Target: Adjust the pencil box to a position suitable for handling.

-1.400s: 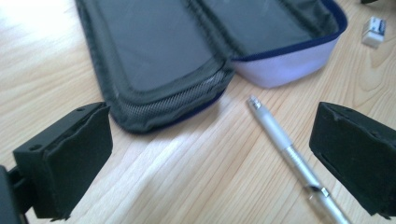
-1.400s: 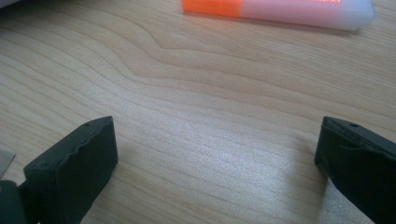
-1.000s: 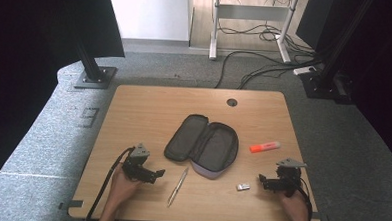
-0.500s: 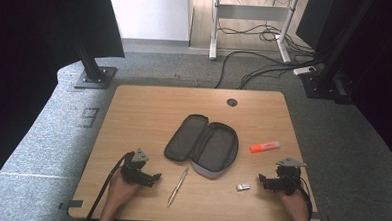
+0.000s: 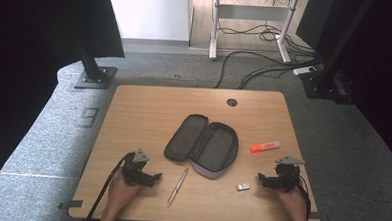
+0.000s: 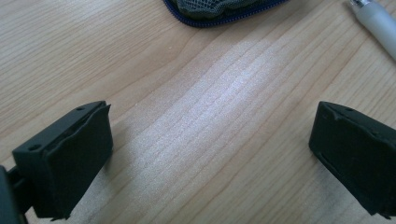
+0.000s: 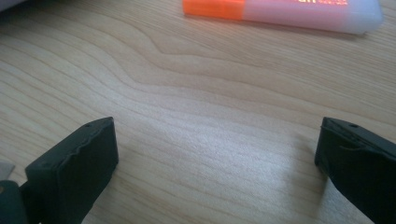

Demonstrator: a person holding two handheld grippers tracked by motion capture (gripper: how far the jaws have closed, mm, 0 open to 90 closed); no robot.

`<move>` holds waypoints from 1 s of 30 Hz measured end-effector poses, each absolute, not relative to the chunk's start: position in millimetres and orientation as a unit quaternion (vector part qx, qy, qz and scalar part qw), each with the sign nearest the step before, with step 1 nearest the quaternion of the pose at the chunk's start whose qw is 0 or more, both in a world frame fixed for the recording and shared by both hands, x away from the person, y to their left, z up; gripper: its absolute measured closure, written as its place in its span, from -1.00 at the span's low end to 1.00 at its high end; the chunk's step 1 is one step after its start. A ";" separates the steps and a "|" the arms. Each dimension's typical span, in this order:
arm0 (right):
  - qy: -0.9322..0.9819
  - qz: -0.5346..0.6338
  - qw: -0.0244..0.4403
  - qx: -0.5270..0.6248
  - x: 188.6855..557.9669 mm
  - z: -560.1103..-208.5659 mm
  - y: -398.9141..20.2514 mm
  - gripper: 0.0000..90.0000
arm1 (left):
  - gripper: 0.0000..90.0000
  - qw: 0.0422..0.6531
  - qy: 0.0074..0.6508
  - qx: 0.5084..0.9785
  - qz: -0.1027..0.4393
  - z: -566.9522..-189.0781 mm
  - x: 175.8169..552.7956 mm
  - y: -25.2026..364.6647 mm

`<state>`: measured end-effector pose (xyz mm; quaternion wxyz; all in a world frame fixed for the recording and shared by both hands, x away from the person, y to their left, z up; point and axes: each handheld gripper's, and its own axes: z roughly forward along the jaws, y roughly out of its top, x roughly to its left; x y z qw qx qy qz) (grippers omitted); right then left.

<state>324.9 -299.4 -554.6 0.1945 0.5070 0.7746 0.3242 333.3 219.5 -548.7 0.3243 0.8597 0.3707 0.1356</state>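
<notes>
Left gripper (image 5: pixel 153 177) and right gripper (image 5: pixel 261 180) rested near, jaws spread wide, holding nothing, open pencil case (image 5: pixel 202 145) lay mid-table (image 5: pixel 149 108), pen (image 5: pixel 177 186) nearer, orange highlighter (image 5: pixel 265 146) right.

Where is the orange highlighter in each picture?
High view: the orange highlighter lies on the table right of the open pencil case, beyond the right gripper.
Left gripper view: not in it; a pen lies at top right.
Right gripper view: it lies along the top edge, beyond the open jaws.
Shared landmark: the wood-grain table.
</notes>
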 end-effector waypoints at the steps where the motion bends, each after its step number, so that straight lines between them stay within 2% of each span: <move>1: 0.774 0.326 0.192 0.507 325.9 -554.1 -299.4 -1.00 | -1.00 0.324 0.371 0.860 0.136 -548.7 333.3 219.4; 12: 0.771 0.333 0.192 0.507 338.7 -544.8 -301.0 -0.97 | -1.00 0.324 0.373 0.859 0.136 -548.7 333.2 219.3; 30: 0.767 0.340 0.194 0.509 381.4 -536.0 -307.7 -0.86 | -1.00 0.325 0.375 0.857 0.137 -548.6 333.2 219.2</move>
